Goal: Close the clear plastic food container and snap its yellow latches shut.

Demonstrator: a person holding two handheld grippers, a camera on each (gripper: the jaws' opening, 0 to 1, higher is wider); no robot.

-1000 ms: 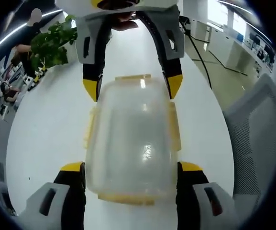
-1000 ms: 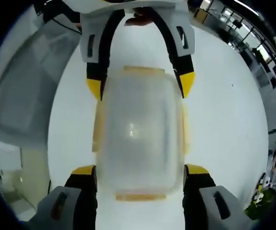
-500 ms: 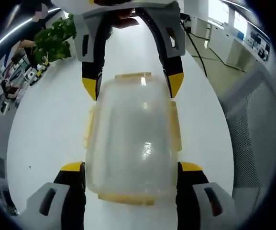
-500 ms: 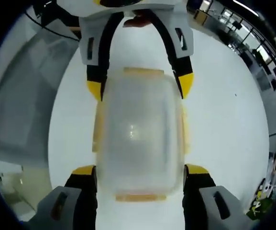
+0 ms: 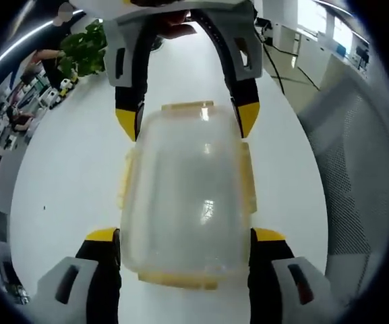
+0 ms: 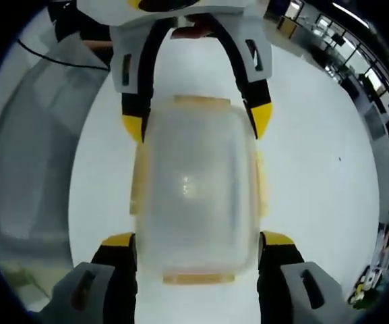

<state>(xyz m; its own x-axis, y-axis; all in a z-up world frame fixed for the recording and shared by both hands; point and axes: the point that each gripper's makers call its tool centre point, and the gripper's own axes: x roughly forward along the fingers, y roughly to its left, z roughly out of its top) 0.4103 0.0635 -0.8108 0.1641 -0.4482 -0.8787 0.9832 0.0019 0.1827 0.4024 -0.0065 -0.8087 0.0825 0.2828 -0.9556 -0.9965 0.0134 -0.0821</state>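
In the left gripper view, the clear plastic food container (image 5: 184, 192) is seen lying on the white table (image 5: 66, 169), with its lid already seated on top. The left gripper (image 5: 184, 236) is placed astride the near end of the box, one yellow-tipped jaw at each long side, pinching the container between them. At the far end the right gripper (image 5: 186, 121) is seen coming in from the top of the view, its tips set against the two far corners. Yellow latches (image 5: 247, 177) are seen along the long sides and at both short ends; whether any of them has been snapped down fully cannot be told. A potted plant (image 5: 83, 54) is seen well apart at the table's far edge, and a mesh chair back (image 5: 356, 182) beside the table.

In the right gripper view, the same container (image 6: 197, 189) is seen from the opposite end. The right gripper (image 6: 197, 237) is clamped on the sides of the box at its near end, and the left gripper (image 6: 197, 125) is held against the far corners.

As a judgement, the closing of the lid is done. The latches appear folded close to the walls, yet their locking is not confirmed, so pressing each one home is taken as what is left.
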